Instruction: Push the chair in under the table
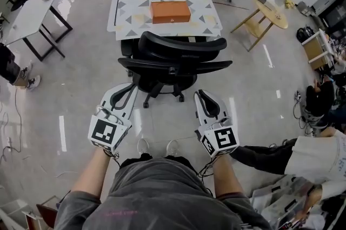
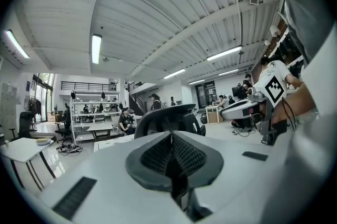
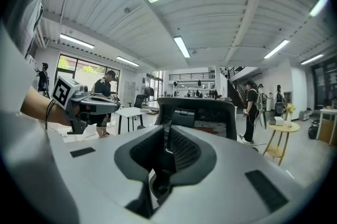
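Observation:
A black mesh office chair [image 1: 173,61] stands with its back toward me, just in front of a table with a triangle-patterned top [image 1: 130,1]. Its seat faces the table's near edge and is only partly beneath it. My left gripper [image 1: 130,88] hovers behind the chair's left side, apart from it, pads together on nothing. My right gripper [image 1: 204,96] hangs behind the right side with a narrow gap between its pads and nothing in it. The left gripper view has its pads [image 2: 184,152] closed before the chair back [image 2: 163,117]. The right gripper view looks past its pads [image 3: 181,152] at the chair [image 3: 197,117].
An orange box [image 1: 170,11] lies on the table. A white table [image 1: 32,12] stands at the left and a round wooden table [image 1: 270,12] at the right. A seated person [image 1: 303,153] is close on my right. Cables and other people fill the far floor.

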A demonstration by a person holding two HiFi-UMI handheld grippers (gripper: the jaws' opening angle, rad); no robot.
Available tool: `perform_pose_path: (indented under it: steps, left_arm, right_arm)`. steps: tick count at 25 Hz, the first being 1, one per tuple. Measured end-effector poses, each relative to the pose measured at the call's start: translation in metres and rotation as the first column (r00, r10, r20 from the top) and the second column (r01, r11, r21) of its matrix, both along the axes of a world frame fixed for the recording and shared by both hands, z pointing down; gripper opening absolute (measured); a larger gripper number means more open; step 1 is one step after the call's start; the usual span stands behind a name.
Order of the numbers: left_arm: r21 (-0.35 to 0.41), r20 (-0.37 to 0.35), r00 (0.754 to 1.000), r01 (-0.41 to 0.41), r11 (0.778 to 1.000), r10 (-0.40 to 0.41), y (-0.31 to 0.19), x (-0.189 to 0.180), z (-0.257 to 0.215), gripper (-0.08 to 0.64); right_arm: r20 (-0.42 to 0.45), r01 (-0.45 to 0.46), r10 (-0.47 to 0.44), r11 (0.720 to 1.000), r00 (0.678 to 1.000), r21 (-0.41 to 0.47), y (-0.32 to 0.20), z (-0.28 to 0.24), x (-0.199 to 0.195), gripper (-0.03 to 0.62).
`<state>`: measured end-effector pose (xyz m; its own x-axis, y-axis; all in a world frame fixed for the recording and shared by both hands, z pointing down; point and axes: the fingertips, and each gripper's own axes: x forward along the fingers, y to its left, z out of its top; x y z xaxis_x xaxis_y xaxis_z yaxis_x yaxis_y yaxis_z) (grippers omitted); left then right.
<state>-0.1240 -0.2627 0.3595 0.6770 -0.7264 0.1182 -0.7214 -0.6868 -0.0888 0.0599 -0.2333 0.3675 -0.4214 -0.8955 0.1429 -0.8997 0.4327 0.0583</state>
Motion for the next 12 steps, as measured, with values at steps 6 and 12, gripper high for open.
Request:
perform_pose_path:
  steps: [6, 12]
  left_arm:
    - [0.005, -0.002, 1.000, 0.007, 1.000, -0.007, -0.002, 0.008, -0.001, 0.003]
    - [0.000, 0.003, 1.000, 0.009, 1.000, -0.009, -0.002, 0.015, 0.000, 0.002]
  right_arm:
    - [0.009, 0.016, -0.016, 1.000, 1.000, 0.007, -0.006, -0.002, 0.002, 0.031]
    - [0.014, 0.024, -0.024, 1.000, 1.000, -0.004, -0.007, 0.001, 0.007, 0.009]
